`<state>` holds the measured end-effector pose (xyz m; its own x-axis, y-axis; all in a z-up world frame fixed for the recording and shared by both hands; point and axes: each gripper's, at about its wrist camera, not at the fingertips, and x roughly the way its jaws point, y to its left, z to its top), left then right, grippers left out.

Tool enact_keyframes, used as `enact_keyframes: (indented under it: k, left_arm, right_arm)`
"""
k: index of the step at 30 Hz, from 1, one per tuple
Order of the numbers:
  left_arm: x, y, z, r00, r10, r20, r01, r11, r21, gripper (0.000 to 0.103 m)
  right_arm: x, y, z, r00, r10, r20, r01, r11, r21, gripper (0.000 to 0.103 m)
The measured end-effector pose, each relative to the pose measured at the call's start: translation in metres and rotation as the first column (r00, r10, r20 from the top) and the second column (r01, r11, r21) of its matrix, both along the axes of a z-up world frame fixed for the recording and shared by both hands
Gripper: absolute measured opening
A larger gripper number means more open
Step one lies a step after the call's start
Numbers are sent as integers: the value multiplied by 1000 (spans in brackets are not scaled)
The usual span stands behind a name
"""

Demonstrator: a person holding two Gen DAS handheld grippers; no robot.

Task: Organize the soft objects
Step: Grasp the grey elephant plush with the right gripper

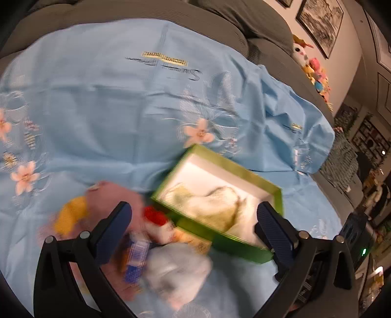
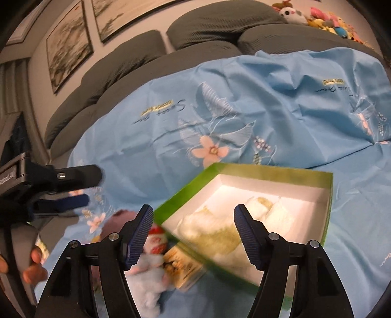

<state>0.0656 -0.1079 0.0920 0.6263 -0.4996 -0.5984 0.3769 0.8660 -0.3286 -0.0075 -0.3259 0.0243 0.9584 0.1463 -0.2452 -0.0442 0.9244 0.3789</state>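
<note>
A green box (image 1: 246,171) with a white inside lies on the blue flowered sheet (image 1: 102,105). A cream and yellow-green plush (image 1: 215,203) rests inside it. Left of the box is a blurred heap of soft toys: a pink one (image 1: 110,198), a yellow one (image 1: 73,215), a red one (image 1: 155,216) and a pale grey one (image 1: 178,266). My left gripper (image 1: 194,206) stands wide open above the box's near edge and the heap, with nothing gripped. My right gripper (image 2: 193,208) hangs open over the box (image 2: 273,172) and the plush (image 2: 215,234), holding nothing. The left gripper (image 2: 92,187) also shows at that view's left edge.
The sheet covers a grey sofa with thick cushions (image 2: 210,24). A row of bright plush toys (image 2: 325,19) sits on the sofa back. Framed pictures (image 2: 68,46) hang on the wall. A hand (image 2: 34,266) holds the left tool. A yellowish printed packet (image 2: 180,266) lies against the box.
</note>
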Motion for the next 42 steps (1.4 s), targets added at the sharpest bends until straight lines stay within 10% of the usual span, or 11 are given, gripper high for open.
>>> enact_keyframes:
  k: [7,15,42]
  left_arm:
    - [-27,46,-46,995,19,-93,-17,1000,15,102]
    - [-29,56,-92,931,-143,-335,73,974,-212,102]
    - [-4,55,-138,871,-130,-473,-47,937,-345,100]
  right_arm:
    - [-13,33,-7,995,82,-61,-87,992,-89,70]
    - [-29,59,-30,961,226,-158,-247,960,-134,74]
    - [19,96,-61,891,359,-278,-368,930,21,75]
